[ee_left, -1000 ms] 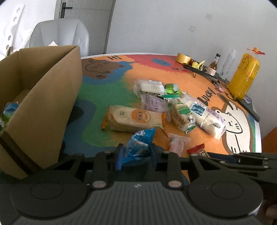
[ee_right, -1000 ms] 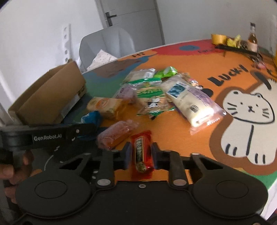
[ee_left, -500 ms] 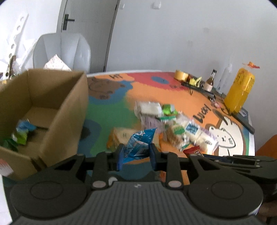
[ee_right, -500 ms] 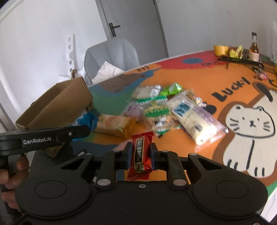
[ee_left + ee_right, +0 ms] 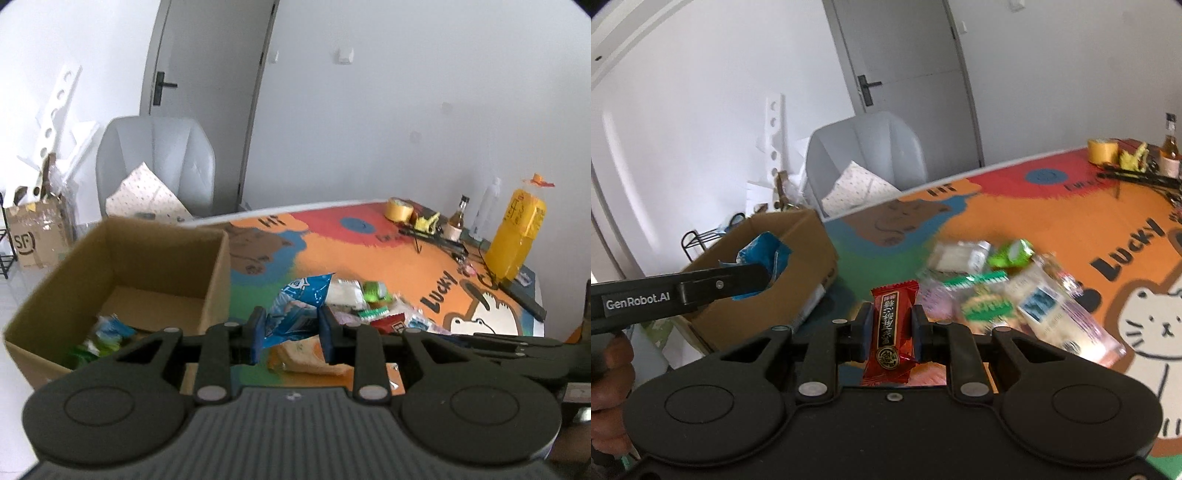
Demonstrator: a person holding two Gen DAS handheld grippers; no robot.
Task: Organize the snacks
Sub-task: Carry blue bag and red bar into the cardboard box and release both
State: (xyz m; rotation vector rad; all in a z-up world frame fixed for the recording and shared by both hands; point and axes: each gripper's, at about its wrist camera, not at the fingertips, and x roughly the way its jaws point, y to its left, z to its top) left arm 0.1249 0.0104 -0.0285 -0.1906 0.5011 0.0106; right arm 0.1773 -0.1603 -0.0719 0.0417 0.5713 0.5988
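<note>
The left gripper (image 5: 290, 334) pinches a blue packet (image 5: 297, 312) near the cardboard box (image 5: 218, 273); the right gripper (image 5: 891, 330) pinches a red candy (image 5: 891, 328) above the table (image 5: 1052, 218), where the snack pile (image 5: 993, 291) lies right.

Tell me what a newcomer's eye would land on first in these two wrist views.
Probably the bright orange cartoon-cat table mat with a heap of mixed snack packets at its middle. Next, each gripper holds a catch off the table: the left gripper is shut on a crinkled blue foil snack bag, the right gripper on a red wrapped candy. At the table's left stands an open brown cardboard box with a few packets inside.
</note>
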